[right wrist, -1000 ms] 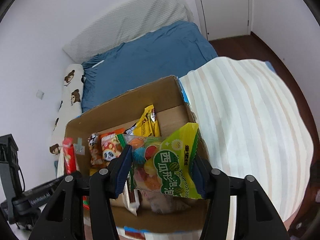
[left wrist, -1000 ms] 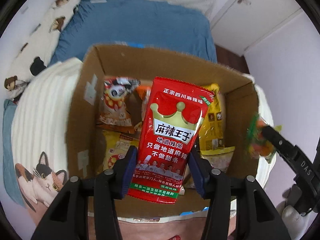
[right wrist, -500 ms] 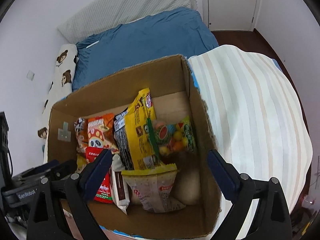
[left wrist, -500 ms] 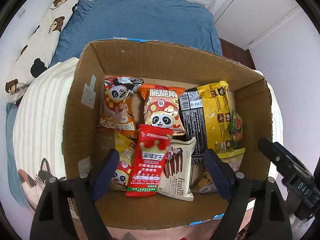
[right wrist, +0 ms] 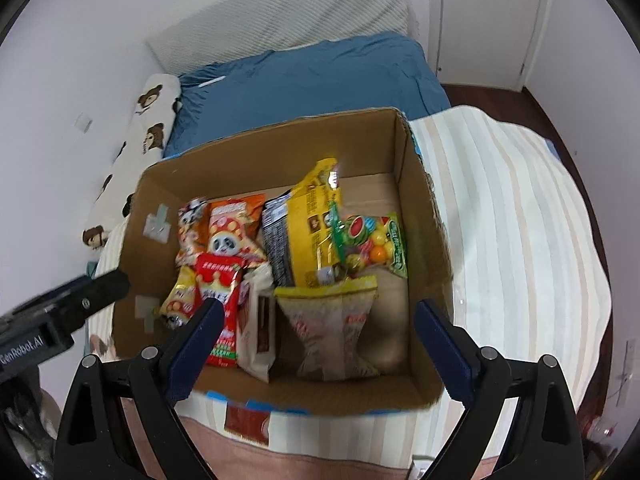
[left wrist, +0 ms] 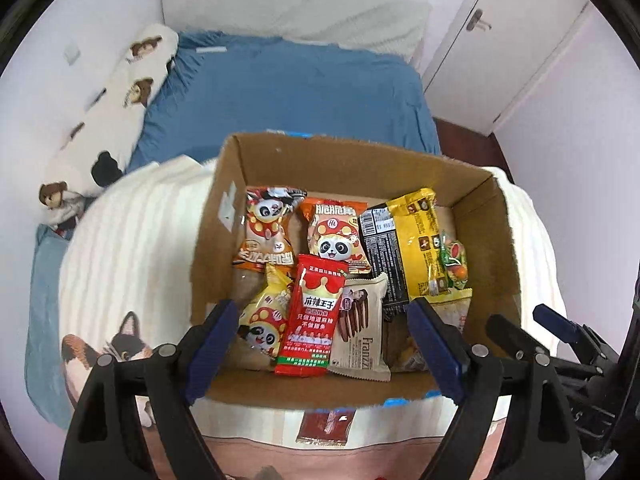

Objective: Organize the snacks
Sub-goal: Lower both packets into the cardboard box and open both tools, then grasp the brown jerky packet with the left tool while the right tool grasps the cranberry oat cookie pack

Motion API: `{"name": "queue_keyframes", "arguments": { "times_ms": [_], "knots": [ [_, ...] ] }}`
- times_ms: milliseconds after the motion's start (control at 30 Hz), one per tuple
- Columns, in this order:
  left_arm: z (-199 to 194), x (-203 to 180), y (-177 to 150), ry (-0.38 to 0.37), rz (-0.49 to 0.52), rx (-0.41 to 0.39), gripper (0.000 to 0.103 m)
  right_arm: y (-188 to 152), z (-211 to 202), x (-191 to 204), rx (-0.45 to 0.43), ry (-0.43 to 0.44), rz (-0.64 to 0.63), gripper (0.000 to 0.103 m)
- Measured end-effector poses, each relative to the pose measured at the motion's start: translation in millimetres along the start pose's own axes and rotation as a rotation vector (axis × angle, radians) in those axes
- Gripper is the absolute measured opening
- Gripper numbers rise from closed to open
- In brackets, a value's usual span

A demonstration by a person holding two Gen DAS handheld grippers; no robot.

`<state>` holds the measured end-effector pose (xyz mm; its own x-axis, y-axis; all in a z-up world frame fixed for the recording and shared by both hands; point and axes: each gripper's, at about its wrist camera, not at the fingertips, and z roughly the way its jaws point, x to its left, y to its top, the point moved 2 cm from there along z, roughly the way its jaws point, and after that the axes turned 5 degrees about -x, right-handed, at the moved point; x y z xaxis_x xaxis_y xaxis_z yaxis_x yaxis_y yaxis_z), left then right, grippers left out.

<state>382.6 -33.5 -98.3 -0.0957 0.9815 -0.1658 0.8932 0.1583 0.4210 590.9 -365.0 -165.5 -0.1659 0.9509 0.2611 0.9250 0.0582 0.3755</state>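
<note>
Box: cardboard box (left wrist: 224, 240) stands open-topped on a striped blanket (right wrist: 520, 240) on the bed; every place below is given relative to it.
Left gripper: left gripper (left wrist: 320, 344) hangs above the box's near wall, jaws spread wide with nothing between them.
Right gripper: right gripper (right wrist: 316, 340) hangs above the near wall too, toward the right side, jaws spread wide and empty.
Red packet: red snack packet (left wrist: 314, 316) with a gold crown lies flat inside, near the front wall and left of the middle, overlapping its neighbours.
Fruit candy bag: green fruit candy bag (right wrist: 368, 244) lies inside against the right wall, leaning on the yellow bag (right wrist: 308, 216).
Panda packets: two orange panda packets (left wrist: 268, 232) sit side by side toward the back left of the interior.
Wafer pack: beige Franzzi pack (left wrist: 360, 336) lies just right of the red packet, touching it.
Beige pouch: pale pouch (right wrist: 332, 328) with a yellow top sits at the front right of the interior.
Outside: flat red packet (left wrist: 326, 426) lies on the blanket just in front of the near wall.
Behind: blue bedding (left wrist: 288, 92) stretches beyond the far wall.
</note>
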Motion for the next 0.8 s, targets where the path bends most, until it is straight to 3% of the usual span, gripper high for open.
{"name": "queue_keyframes", "arguments": {
  "times_ms": [167,300,500,800],
  "knots": [
    [-33.7,-2.6,-23.8,0.047,0.046,-0.102,0.086,-20.7,-34.7,11.6,-0.062,-0.018,-0.051,0.098],
    [-49.4,-1.6,-54.2,0.012,0.042,-0.128,0.087,-48.0,-57.5,4.2,-0.083,-0.013,-0.034,0.098],
    [-32.5,4.3,-109.8,0.021,0.034,-0.054,0.087,-108.0,-60.0,-46.5,-0.021,-0.034,0.077,0.098],
    [46.8,0.9,-161.8,0.077,0.072,0.121,0.086,-203.1,-10.7,-129.4,0.135,-0.150,0.259,0.098]
  ]
}}
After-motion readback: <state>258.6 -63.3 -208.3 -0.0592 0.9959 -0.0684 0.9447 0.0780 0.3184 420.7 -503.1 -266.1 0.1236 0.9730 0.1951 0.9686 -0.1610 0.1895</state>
